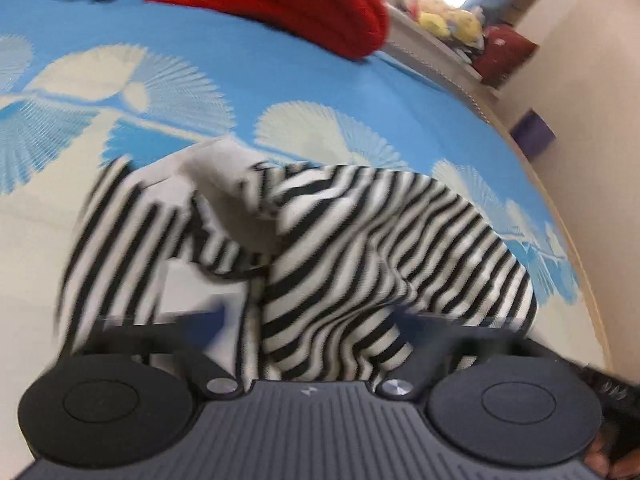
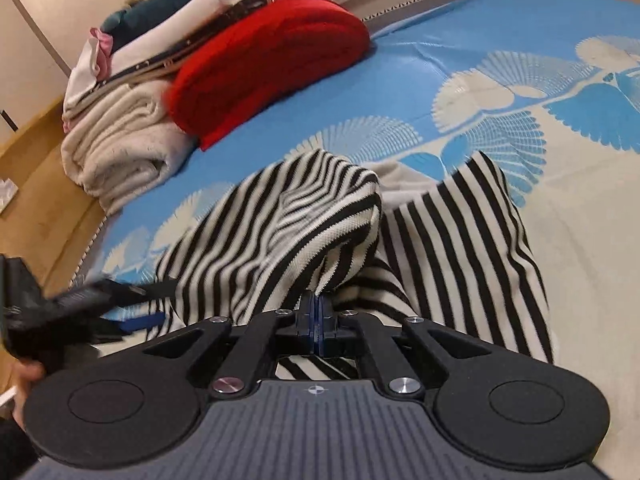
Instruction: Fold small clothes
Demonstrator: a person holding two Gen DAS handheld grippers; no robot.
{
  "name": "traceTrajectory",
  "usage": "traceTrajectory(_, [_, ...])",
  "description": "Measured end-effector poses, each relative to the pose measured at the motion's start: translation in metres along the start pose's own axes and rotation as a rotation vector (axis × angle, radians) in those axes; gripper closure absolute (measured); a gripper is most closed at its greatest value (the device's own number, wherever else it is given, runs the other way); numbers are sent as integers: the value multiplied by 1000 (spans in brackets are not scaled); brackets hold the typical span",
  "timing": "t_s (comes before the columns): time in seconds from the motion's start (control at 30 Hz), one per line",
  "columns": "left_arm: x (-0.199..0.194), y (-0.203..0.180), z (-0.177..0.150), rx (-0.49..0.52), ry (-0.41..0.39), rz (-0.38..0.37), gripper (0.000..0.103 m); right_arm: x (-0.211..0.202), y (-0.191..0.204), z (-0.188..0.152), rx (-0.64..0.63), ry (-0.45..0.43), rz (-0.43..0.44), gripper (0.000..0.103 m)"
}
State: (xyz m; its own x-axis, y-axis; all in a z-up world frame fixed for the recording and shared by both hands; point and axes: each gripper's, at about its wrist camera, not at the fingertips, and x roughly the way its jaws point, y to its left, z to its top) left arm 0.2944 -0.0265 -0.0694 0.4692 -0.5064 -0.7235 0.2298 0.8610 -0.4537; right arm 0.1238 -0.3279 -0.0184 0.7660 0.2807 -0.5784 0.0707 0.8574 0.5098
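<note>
A black-and-white striped garment (image 1: 360, 248) lies bunched on the blue and white bedspread (image 1: 280, 80). In the left wrist view my left gripper (image 1: 312, 320) is open, its blue-tipped fingers (image 1: 212, 320) spread wide on either side of a raised fold of the garment; the view is blurred. In the right wrist view my right gripper (image 2: 318, 320) is shut on an edge of the striped garment (image 2: 288, 220) and lifts a fold of it. The left gripper (image 2: 100, 304) shows at the lower left of that view, by the garment's edge.
A folded red knit (image 2: 272, 60) and a stack of white and cream clothes (image 2: 120, 140) lie at the far side of the bed. The bed edge (image 2: 92, 236) and wooden floor are at the left of the right wrist view. A wall and clutter (image 1: 452, 20) stand beyond the bed.
</note>
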Motion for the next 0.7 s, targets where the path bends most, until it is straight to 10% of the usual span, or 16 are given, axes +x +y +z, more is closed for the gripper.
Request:
traceTrajectory(0.03, [-6,3,1,-21,14,-58,98,-3,5,3,-2,-11,8,102])
traceTrajectory(0.2, [-58,37,19,-110,-76,-152,102,-50,20,23,18,-94,128,102])
traceTrajectory(0.33, [-24,75,6,-74,90,95,96,-52,20,10,-7,-13,141,102])
traceTrajectory(0.43, [-10,91,-12,-74,132,179,87,0,12,-16,-88,215,-79,99])
traceTrajectory(0.53, [-37,92,4,-126,106,94,53,22,-3,-25,-52,365,-209,97])
traceTrajectory(0.7, [-88,45,25,-36,-169,97,5,-39,23,15,-59,27,-74,67])
